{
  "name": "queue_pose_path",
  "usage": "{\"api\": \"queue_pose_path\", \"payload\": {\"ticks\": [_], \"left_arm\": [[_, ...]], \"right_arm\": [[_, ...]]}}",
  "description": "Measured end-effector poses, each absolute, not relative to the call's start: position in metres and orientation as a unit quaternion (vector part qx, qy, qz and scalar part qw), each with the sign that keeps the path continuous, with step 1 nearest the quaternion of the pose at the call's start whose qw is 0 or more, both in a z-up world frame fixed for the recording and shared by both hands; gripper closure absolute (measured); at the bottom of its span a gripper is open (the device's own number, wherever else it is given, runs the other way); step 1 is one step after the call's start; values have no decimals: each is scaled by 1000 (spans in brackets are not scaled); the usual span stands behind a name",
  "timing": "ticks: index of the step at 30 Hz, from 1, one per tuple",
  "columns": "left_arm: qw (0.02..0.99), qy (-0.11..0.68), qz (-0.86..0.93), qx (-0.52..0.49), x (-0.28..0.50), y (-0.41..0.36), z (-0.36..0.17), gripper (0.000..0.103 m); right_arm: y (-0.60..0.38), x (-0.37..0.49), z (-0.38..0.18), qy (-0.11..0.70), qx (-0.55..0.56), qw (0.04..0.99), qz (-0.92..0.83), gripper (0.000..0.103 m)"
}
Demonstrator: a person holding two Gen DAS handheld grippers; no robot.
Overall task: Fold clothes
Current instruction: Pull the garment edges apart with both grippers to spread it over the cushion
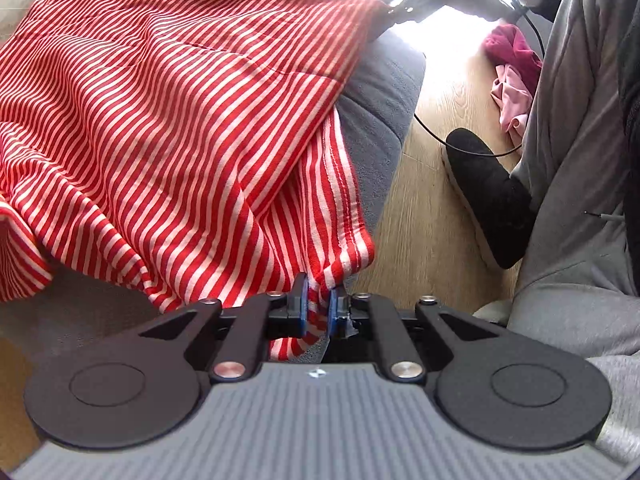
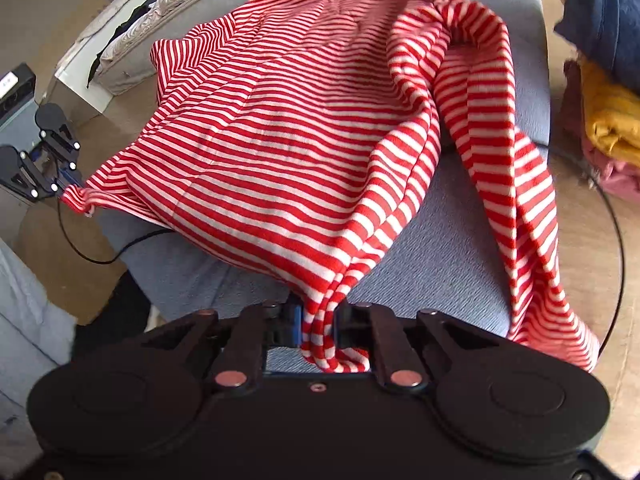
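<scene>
On the grey cushion point(image 2: 452, 264) the red striped shirt point(image 2: 296, 136) lies spread but rumpled, a long sleeve trailing off the right side. The left gripper point(image 1: 316, 304) and right gripper point(image 2: 320, 320) each pinch a near hem corner, so folding looks barely begun; folded clothes point(image 2: 608, 120) are stacked far right

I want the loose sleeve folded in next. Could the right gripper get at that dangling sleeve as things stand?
Probably not yet. The right gripper is shut on a hem corner of the striped shirt, so its jaws are occupied. The sleeve hangs unobstructed just beside it, over the grey cushion.
</scene>
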State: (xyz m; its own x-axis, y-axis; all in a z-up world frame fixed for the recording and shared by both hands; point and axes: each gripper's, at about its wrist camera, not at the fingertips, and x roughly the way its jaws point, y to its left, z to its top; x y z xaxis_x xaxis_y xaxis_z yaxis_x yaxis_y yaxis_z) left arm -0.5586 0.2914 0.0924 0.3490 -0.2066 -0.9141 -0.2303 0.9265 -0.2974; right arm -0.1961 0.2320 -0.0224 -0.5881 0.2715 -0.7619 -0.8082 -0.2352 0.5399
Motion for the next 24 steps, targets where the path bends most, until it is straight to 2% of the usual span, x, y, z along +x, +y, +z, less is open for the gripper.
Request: {"api": "queue_pose_path", "payload": {"ticks": [3,6,8,9,11,13,15,17,19,24], "left_arm": [[814,552,-17,-182,-568,291,104,92],[807,560,-16,-188,-580,302,101,91],[800,569,4,-189,-588,311,90,91],[797,574,16,-190,-592,316,84,91],[792,578,29,-193,-596,321,76,91],[792,580,27,-186,-598,319,72,91],[794,578,22,-186,-598,315,69,91],[796,577,10,-182,-597,309,67,91],[797,579,-6,-170,-596,302,66,91],[796,583,-8,-162,-595,301,66,91]], "right_arm": [[232,-172,-1,594,-132,268,747,92],[240,-156,12,604,-88,287,739,89],[244,-157,19,539,-163,376,736,73],[244,-161,17,507,-202,408,732,70],[241,-169,15,442,-271,461,720,69],[229,-178,17,404,-297,472,725,69],[213,-193,20,357,-318,457,750,68],[196,-212,23,304,-336,424,784,54],[179,-230,24,252,-355,389,812,46],[174,-269,-3,197,-419,317,828,46]]}}
